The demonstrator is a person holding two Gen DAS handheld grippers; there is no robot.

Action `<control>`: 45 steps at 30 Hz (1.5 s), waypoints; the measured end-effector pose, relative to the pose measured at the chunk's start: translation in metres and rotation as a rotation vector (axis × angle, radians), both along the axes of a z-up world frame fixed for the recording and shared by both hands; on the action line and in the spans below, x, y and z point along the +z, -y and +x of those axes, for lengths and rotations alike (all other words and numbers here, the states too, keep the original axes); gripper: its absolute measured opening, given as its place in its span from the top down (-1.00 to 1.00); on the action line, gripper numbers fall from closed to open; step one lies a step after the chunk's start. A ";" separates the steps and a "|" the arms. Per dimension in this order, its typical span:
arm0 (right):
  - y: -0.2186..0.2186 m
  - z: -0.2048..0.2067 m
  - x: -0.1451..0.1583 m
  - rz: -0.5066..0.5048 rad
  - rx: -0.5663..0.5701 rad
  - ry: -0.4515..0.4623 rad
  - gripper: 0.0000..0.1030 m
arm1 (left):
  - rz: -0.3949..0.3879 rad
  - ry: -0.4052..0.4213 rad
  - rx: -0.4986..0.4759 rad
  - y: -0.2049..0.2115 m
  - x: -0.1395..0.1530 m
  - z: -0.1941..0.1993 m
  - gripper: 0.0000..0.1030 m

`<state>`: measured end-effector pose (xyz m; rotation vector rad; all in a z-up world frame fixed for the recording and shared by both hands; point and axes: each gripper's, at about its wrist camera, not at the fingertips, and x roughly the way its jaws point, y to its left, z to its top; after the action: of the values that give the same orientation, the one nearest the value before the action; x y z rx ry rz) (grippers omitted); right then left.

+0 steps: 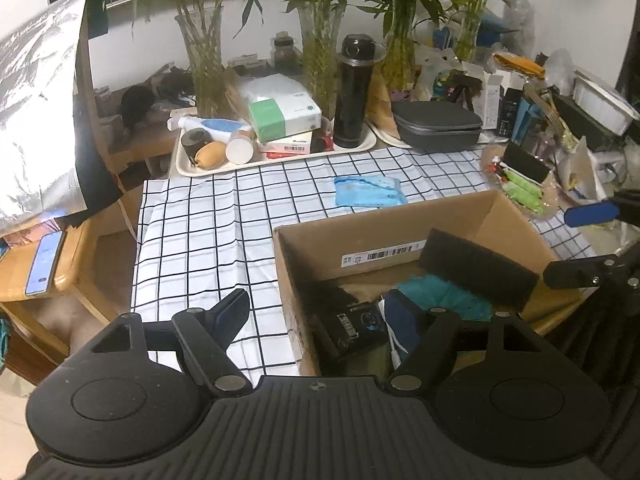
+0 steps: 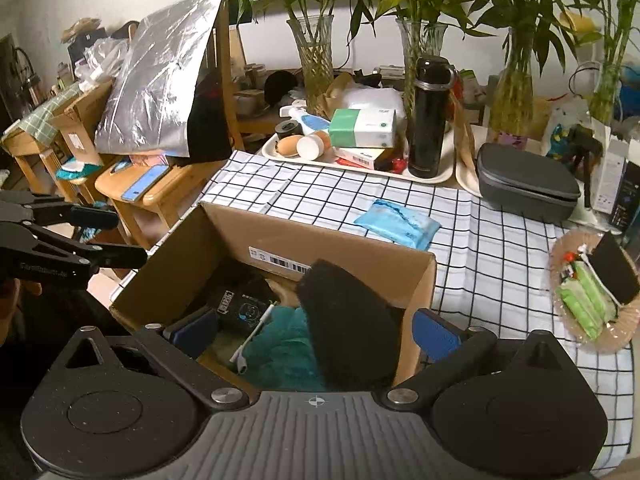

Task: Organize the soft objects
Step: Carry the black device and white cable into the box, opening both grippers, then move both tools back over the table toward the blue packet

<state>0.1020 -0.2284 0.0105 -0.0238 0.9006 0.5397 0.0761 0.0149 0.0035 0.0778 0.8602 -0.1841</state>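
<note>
Filling up nicely, the cardboard box (image 2: 224, 232) at centre frame holds a black sponge (image 2: 344, 320) and teal puff (image 2: 280, 344), both grippers (image 1: 320, 312) (image 2: 316, 332) hover open and empty, while the blue pack (image 2: 398, 222) waits on the cloth beyond.

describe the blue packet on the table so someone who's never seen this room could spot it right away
Start at the checked tablecloth. Just beyond the far wall of the cardboard box, toward the trays, lies a flat blue packet. It is the only thing lying alone on the open cloth.
</note>
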 end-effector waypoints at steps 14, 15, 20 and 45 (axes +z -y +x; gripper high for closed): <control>0.018 0.002 -0.012 0.040 -0.080 0.001 -1.00 | -0.053 -0.027 0.020 -0.011 -0.007 0.004 -0.44; 0.020 0.002 -0.012 0.046 -0.086 -0.001 -1.00 | -0.055 -0.030 0.021 -0.012 -0.007 0.005 -0.44; 0.024 0.001 -0.016 0.053 -0.090 -0.011 -1.00 | -0.075 -0.043 0.037 -0.018 -0.008 0.008 -0.44; 0.047 0.069 -0.049 0.143 -0.190 -0.039 -1.00 | -0.223 -0.129 0.077 -0.047 -0.034 0.091 -0.44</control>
<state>0.1707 -0.2756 -0.0386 0.2009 0.8897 0.4274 0.1673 0.0621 -0.0307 -0.1770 0.9643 -0.2137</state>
